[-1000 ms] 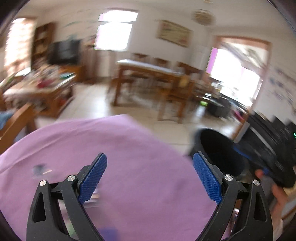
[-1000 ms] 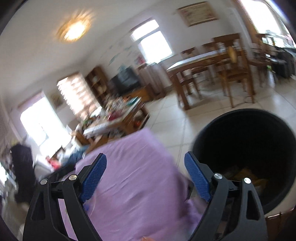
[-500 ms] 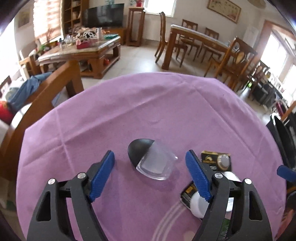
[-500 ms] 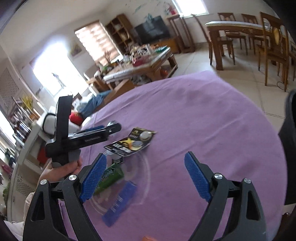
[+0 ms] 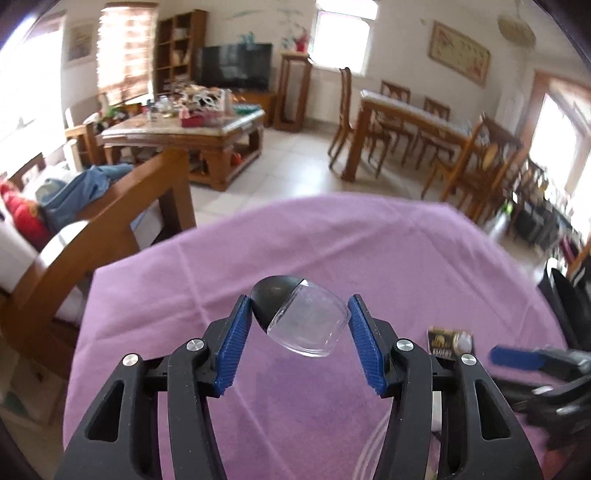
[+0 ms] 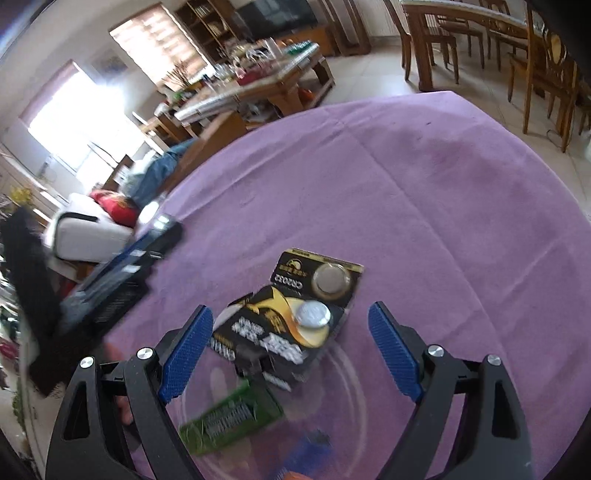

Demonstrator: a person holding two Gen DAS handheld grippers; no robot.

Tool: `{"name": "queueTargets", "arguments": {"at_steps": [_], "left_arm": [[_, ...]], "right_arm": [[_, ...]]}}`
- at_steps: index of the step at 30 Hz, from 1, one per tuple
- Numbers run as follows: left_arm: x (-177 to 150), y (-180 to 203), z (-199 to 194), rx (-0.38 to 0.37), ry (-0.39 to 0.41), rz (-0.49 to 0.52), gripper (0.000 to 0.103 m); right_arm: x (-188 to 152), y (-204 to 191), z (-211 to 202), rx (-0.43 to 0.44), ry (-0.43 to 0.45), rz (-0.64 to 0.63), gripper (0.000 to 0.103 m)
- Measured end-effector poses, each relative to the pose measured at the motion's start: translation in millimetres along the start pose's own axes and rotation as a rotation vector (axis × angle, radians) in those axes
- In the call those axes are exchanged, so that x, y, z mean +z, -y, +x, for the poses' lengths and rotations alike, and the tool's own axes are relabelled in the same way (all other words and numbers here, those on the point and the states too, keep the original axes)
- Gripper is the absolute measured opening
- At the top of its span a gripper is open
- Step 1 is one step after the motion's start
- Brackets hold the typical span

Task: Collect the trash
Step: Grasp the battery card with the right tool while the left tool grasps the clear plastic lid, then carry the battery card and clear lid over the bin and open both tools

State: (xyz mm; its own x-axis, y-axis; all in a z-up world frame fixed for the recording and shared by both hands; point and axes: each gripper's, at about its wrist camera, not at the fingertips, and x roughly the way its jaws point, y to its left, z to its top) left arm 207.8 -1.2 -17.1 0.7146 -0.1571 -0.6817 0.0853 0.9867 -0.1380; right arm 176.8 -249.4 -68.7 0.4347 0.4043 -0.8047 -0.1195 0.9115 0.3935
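We see bright daylight from blown-out windows [image 5: 345, 35] ahead. Fisheye bending curves the edges. Motion blur smears the left gripper [image 6: 110, 280] beside our right gripper [image 6: 290, 345], and the green packet [image 6: 232, 417] below.

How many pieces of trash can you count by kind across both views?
Clear cup with black lid: 1
Black-and-gold coin battery packs: 2
Green wrapper: 1
Blue scrap, blurred: 1
Total: 5
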Motion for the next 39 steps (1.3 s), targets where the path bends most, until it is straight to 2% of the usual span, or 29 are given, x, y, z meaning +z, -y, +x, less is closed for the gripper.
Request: {"name": "queueTargets", "arguments": {"at_steps": [4,7,9,10,11,12,19,20,21,31,35,39], "left_arm": [[5.3,-11.6,-11.9,-0.008,0.041,-0.057,0.054],[7.1,-15.8,-16.3,-0.030,0.043,-0.072,0.054],[7.1,-18.1,-18.4,-0.037,0.047,-0.071,0.054],[8.0,-17.4,-19.6,-0.043,0.049,-0.071,0.054],[7.6,-18.8,-19.7,-0.048,0.049,-0.071,0.054],[7.1,-20.8,-18.4,-0.051,0.048,-0.071,0.054],[5.6,-18.9,-14.7,-0.068,0.038,-0.067,0.054],[4.6,-18.9,-14.3,-0.068,0.038,-0.064,0.054],[4.6,-18.0,-14.2,-0.067,0.039,-0.061,0.054],[-0.1,-1.7,-13.3,-0.092,0.053,-0.007,0.054],[0.0,2.6,-16.4,-0.132,0.077,0.010,0.054],[0.4,8.8,-20.5,-0.197,0.101,0.026,0.054]], "right_arm": [[1.8,-22.9,14.0,-0.118,-0.008,-0.077,0.087],[0.6,-36.8,20.6,-0.210,-0.003,-0.164,0.082],[-5.4,-44.3,21.3,-0.251,0.007,-0.220,0.073],[-7.4,-46.4,20.8,-0.262,0.009,-0.239,0.072],[-7.8,-45.6,19.4,-0.263,0.012,-0.245,0.064],[-9.0,-46.7,15.4,-0.260,0.024,-0.252,0.061],[-2.2,-31.6,6.7,-0.106,0.036,-0.142,0.061],[-2.4,-27.8,1.8,-0.062,0.047,-0.121,0.056],[-1.0,-25.6,-1.9,-0.025,0.060,-0.112,0.044],[-7.2,0.0,-42.0,0.093,0.158,-0.064,0.044],[-9.7,16.3,-65.5,0.179,0.207,-0.022,0.044],[-9.5,27.1,-88.3,0.221,0.261,-0.004,0.044]]}}
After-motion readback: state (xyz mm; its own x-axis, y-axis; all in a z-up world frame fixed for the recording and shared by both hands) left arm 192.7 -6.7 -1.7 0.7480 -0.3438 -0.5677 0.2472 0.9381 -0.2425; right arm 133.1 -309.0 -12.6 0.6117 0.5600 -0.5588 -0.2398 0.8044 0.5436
